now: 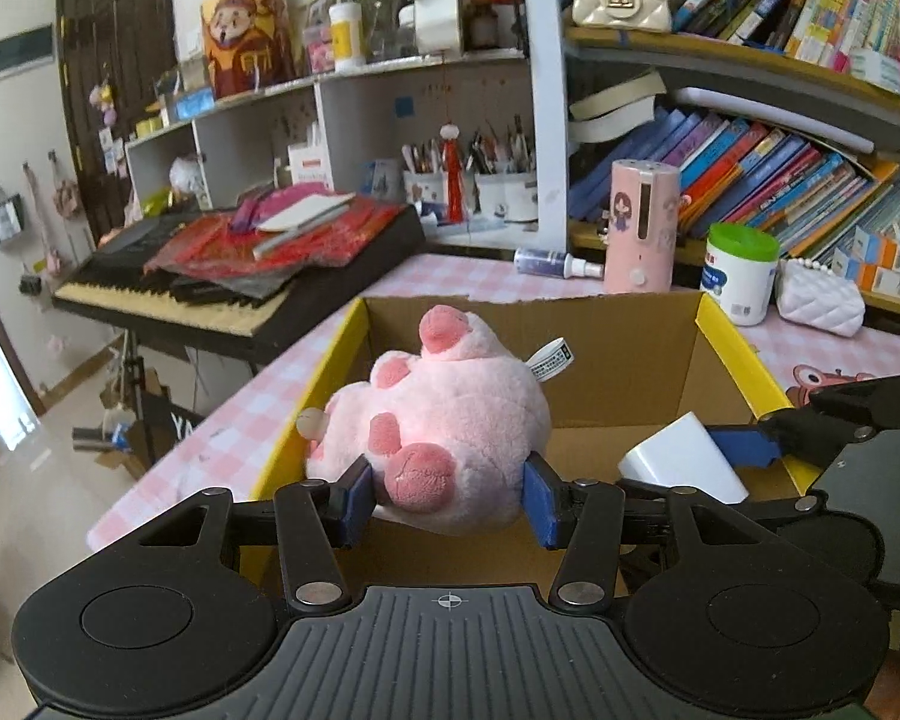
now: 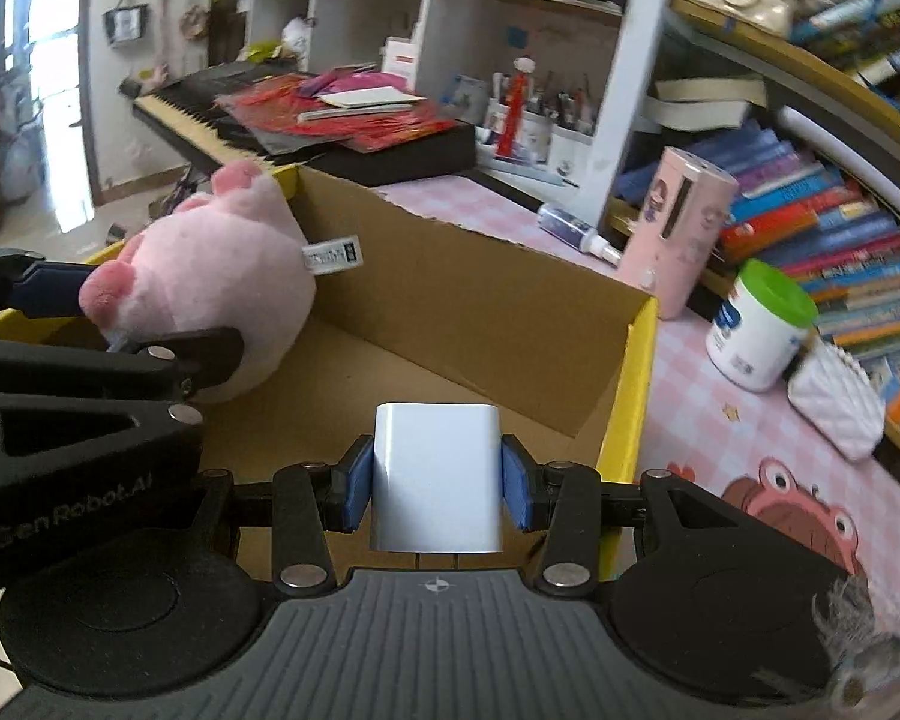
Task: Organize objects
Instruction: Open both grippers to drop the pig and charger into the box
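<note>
Left hand-held gripper (image 1: 447,498) clamps pink plush pig (image 1: 444,426), held over cardboard box (image 1: 630,354) on checkered tabletop (image 1: 450,276). Right wrist view: right hand-held gripper (image 2: 437,483) grips white block (image 2: 437,474) above same box, plush at left.

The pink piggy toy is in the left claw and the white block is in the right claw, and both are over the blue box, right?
Nearly. The box is brown cardboard with yellow edges, not blue; the right wrist view shows it clearly. The rest holds: the left claw grips the pink piggy toy, and the right claw grips the white block, both over the box.
</note>
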`<state>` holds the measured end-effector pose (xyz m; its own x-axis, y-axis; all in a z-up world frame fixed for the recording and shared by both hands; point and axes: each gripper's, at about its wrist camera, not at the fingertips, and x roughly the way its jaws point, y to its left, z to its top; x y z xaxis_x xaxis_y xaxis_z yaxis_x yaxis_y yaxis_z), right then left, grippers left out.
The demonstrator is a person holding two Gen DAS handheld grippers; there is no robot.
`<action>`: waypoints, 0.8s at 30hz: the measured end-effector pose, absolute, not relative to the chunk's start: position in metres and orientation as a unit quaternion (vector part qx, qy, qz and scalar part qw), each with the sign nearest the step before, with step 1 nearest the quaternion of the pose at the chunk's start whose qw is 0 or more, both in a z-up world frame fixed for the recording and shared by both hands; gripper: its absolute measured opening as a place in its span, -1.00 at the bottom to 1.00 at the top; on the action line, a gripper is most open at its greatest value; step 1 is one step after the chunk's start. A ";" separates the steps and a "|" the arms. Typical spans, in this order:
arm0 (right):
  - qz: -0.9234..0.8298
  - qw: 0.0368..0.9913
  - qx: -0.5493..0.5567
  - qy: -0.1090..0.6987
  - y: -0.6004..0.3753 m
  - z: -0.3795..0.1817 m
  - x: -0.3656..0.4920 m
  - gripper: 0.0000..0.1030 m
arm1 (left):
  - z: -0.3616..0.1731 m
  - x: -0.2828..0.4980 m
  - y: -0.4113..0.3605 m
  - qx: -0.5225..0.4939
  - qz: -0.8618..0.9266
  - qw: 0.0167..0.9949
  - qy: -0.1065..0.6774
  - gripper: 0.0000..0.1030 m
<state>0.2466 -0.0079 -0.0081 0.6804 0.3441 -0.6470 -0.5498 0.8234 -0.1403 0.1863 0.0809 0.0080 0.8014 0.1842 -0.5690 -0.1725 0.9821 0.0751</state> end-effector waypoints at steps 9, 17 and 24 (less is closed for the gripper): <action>0.284 0.888 -0.178 0.315 -0.012 -0.008 0.264 -0.20 | 0.000 0.197 0.086 -0.019 0.102 0.941 0.321 0.00; 0.281 0.885 -0.185 0.320 -0.011 -0.008 0.265 -0.19 | 0.002 0.195 0.087 -0.030 0.103 0.944 0.312 0.10; 0.269 0.896 -0.174 0.309 -0.014 0.001 0.255 0.07 | 0.019 0.179 0.089 -0.038 0.102 0.955 0.276 0.24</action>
